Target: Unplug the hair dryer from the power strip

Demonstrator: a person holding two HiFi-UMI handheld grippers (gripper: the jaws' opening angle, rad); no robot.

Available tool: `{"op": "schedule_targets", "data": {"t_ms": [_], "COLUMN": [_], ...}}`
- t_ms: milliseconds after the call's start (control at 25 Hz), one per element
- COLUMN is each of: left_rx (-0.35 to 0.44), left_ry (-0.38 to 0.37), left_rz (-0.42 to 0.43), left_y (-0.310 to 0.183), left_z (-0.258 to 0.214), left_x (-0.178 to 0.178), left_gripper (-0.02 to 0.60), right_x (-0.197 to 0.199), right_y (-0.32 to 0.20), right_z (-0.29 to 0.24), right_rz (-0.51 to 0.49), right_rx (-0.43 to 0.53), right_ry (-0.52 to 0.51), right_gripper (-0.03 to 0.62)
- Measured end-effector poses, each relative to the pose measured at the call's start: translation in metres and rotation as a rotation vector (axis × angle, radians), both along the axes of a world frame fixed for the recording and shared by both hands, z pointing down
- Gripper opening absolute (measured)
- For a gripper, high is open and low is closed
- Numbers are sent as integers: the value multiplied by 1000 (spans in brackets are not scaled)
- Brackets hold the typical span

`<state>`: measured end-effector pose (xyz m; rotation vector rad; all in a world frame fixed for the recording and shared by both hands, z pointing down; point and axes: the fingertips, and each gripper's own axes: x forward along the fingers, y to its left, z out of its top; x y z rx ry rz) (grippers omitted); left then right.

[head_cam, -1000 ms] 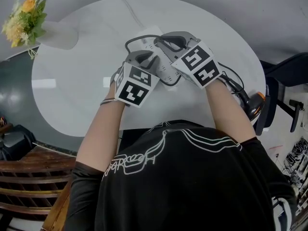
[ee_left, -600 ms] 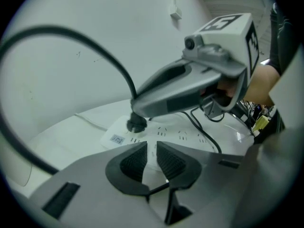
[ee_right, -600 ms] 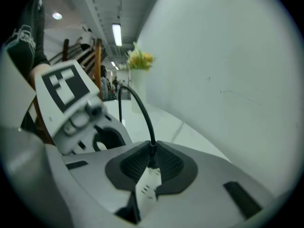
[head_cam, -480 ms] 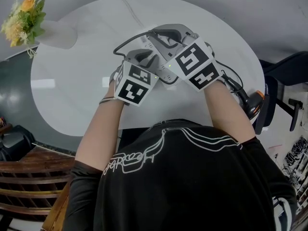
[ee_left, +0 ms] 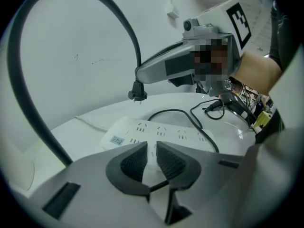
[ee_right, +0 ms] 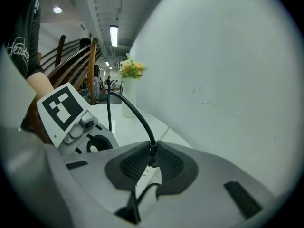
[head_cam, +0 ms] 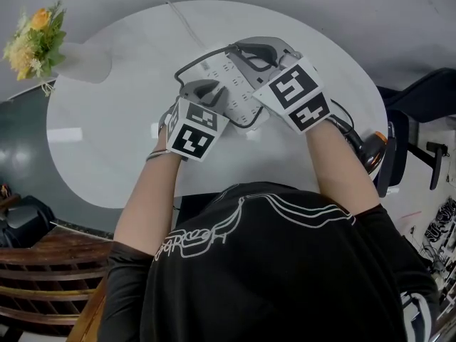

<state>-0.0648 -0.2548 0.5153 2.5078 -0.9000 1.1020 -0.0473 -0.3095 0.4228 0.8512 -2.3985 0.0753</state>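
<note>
Power strip (head_cam: 226,71) lies on the round table (head_cam: 107,134), near the middle, a bit to the far side. Left gripper (head_cam: 201,90) is over its near end. Right gripper (head_cam: 254,50) is just to the right & higher, w/ the plug (ee_left: 137,95) between its jaws, above the strip and apart from it. Cord (head_cam: 187,65) loops from the plug over the left gripper. Vase w/ flowers (head_cam: 43,38) stands at the far-left edge. Hair dryer (head_cam: 372,152) lies at the right edge, partly behind the right forearm.
</note>
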Motion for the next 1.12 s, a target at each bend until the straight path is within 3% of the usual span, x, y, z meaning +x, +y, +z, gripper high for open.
{"op": "schedule_targets", "data": {"t_ms": [200, 280, 640, 920, 1120], "left_rx": [52, 63, 121, 89, 83], "left_ry": [-67, -42, 174, 437, 504], "left_rz": [75, 68, -73, -104, -122], "left_y": [9, 13, 40, 89, 131], "left_z": [-3, -10, -72, -138, -170], "left_x": [7, 10, 1, -1, -3], "left_gripper": [32, 32, 32, 25, 18], "right_x": [17, 21, 35, 46, 56], "right_y": [0, 1, 25, 60, 102], "right_z": [7, 6, -14, -57, -87], "right_rz": [74, 94, 158, 131, 98], "right_rx": [-44, -54, -77, -37, 0], "right_ry": [-29, -54, -218, -349, -408], "right_gripper": [29, 29, 31, 31, 35]}}
